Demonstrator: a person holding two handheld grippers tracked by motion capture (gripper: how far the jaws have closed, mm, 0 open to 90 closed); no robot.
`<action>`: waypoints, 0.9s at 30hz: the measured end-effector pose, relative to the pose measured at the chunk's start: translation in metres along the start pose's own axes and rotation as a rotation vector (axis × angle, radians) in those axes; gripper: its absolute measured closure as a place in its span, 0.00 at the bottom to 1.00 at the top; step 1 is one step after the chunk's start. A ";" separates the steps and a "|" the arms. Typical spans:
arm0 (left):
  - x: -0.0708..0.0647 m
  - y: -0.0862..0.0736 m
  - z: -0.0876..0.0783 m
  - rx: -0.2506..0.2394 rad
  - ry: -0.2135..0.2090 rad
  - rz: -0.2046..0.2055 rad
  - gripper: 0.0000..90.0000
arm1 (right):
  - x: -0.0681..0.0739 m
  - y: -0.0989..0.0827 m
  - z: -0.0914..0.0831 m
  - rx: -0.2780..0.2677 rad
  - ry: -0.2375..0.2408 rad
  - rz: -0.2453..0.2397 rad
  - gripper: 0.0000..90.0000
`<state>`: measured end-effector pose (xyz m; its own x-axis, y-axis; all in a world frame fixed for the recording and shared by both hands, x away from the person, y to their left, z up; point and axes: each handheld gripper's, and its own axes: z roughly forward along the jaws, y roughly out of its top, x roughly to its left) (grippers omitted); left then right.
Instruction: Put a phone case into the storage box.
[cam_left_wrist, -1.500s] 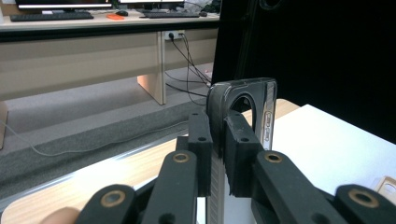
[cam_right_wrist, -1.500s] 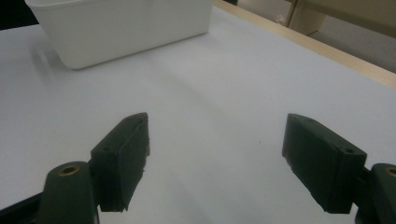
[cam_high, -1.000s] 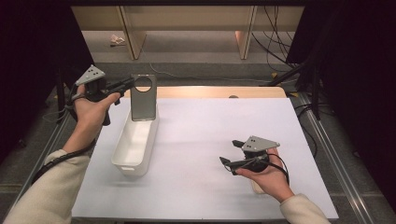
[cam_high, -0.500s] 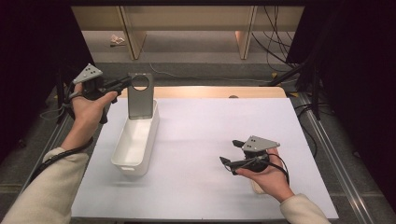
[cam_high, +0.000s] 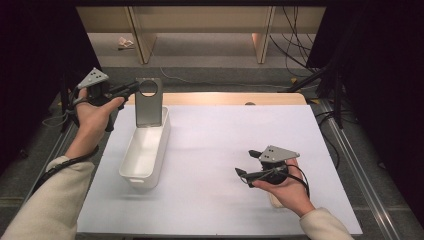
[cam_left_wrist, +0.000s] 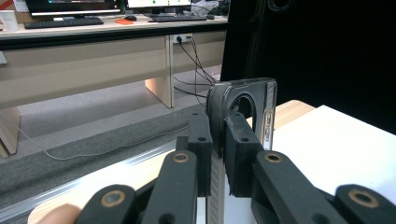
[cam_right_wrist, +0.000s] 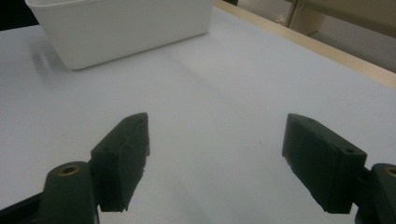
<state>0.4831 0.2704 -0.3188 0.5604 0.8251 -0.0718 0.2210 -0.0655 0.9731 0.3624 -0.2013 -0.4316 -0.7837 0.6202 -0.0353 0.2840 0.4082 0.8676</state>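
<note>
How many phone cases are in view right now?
1. The phone case is upright, clamped in the left gripper above the far end of the white bin. Its lower end hides part of the bin's inside.

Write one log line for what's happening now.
left gripper: shut on phone case, upright over bin | right gripper: open, holds nothing

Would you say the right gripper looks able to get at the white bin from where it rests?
Probably yes: the right gripper is open, and only bare table lies before the white bin.
</note>
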 end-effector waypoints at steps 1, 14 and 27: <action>0.000 0.000 0.000 0.001 0.000 -0.001 0.91 | 0.000 0.000 0.000 -0.001 0.000 0.000 0.27; 0.003 0.001 0.004 0.010 0.002 0.005 0.91 | 0.000 0.000 0.000 -0.002 -0.001 0.001 0.27; 0.008 0.000 0.008 0.024 0.016 0.007 0.91 | 0.000 0.000 0.000 -0.002 0.001 0.002 0.27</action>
<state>0.4936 0.2723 -0.3215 0.5497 0.8332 -0.0611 0.2364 -0.0849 0.9679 0.3626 -0.2012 -0.4316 -0.7836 0.6203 -0.0334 0.2840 0.4056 0.8688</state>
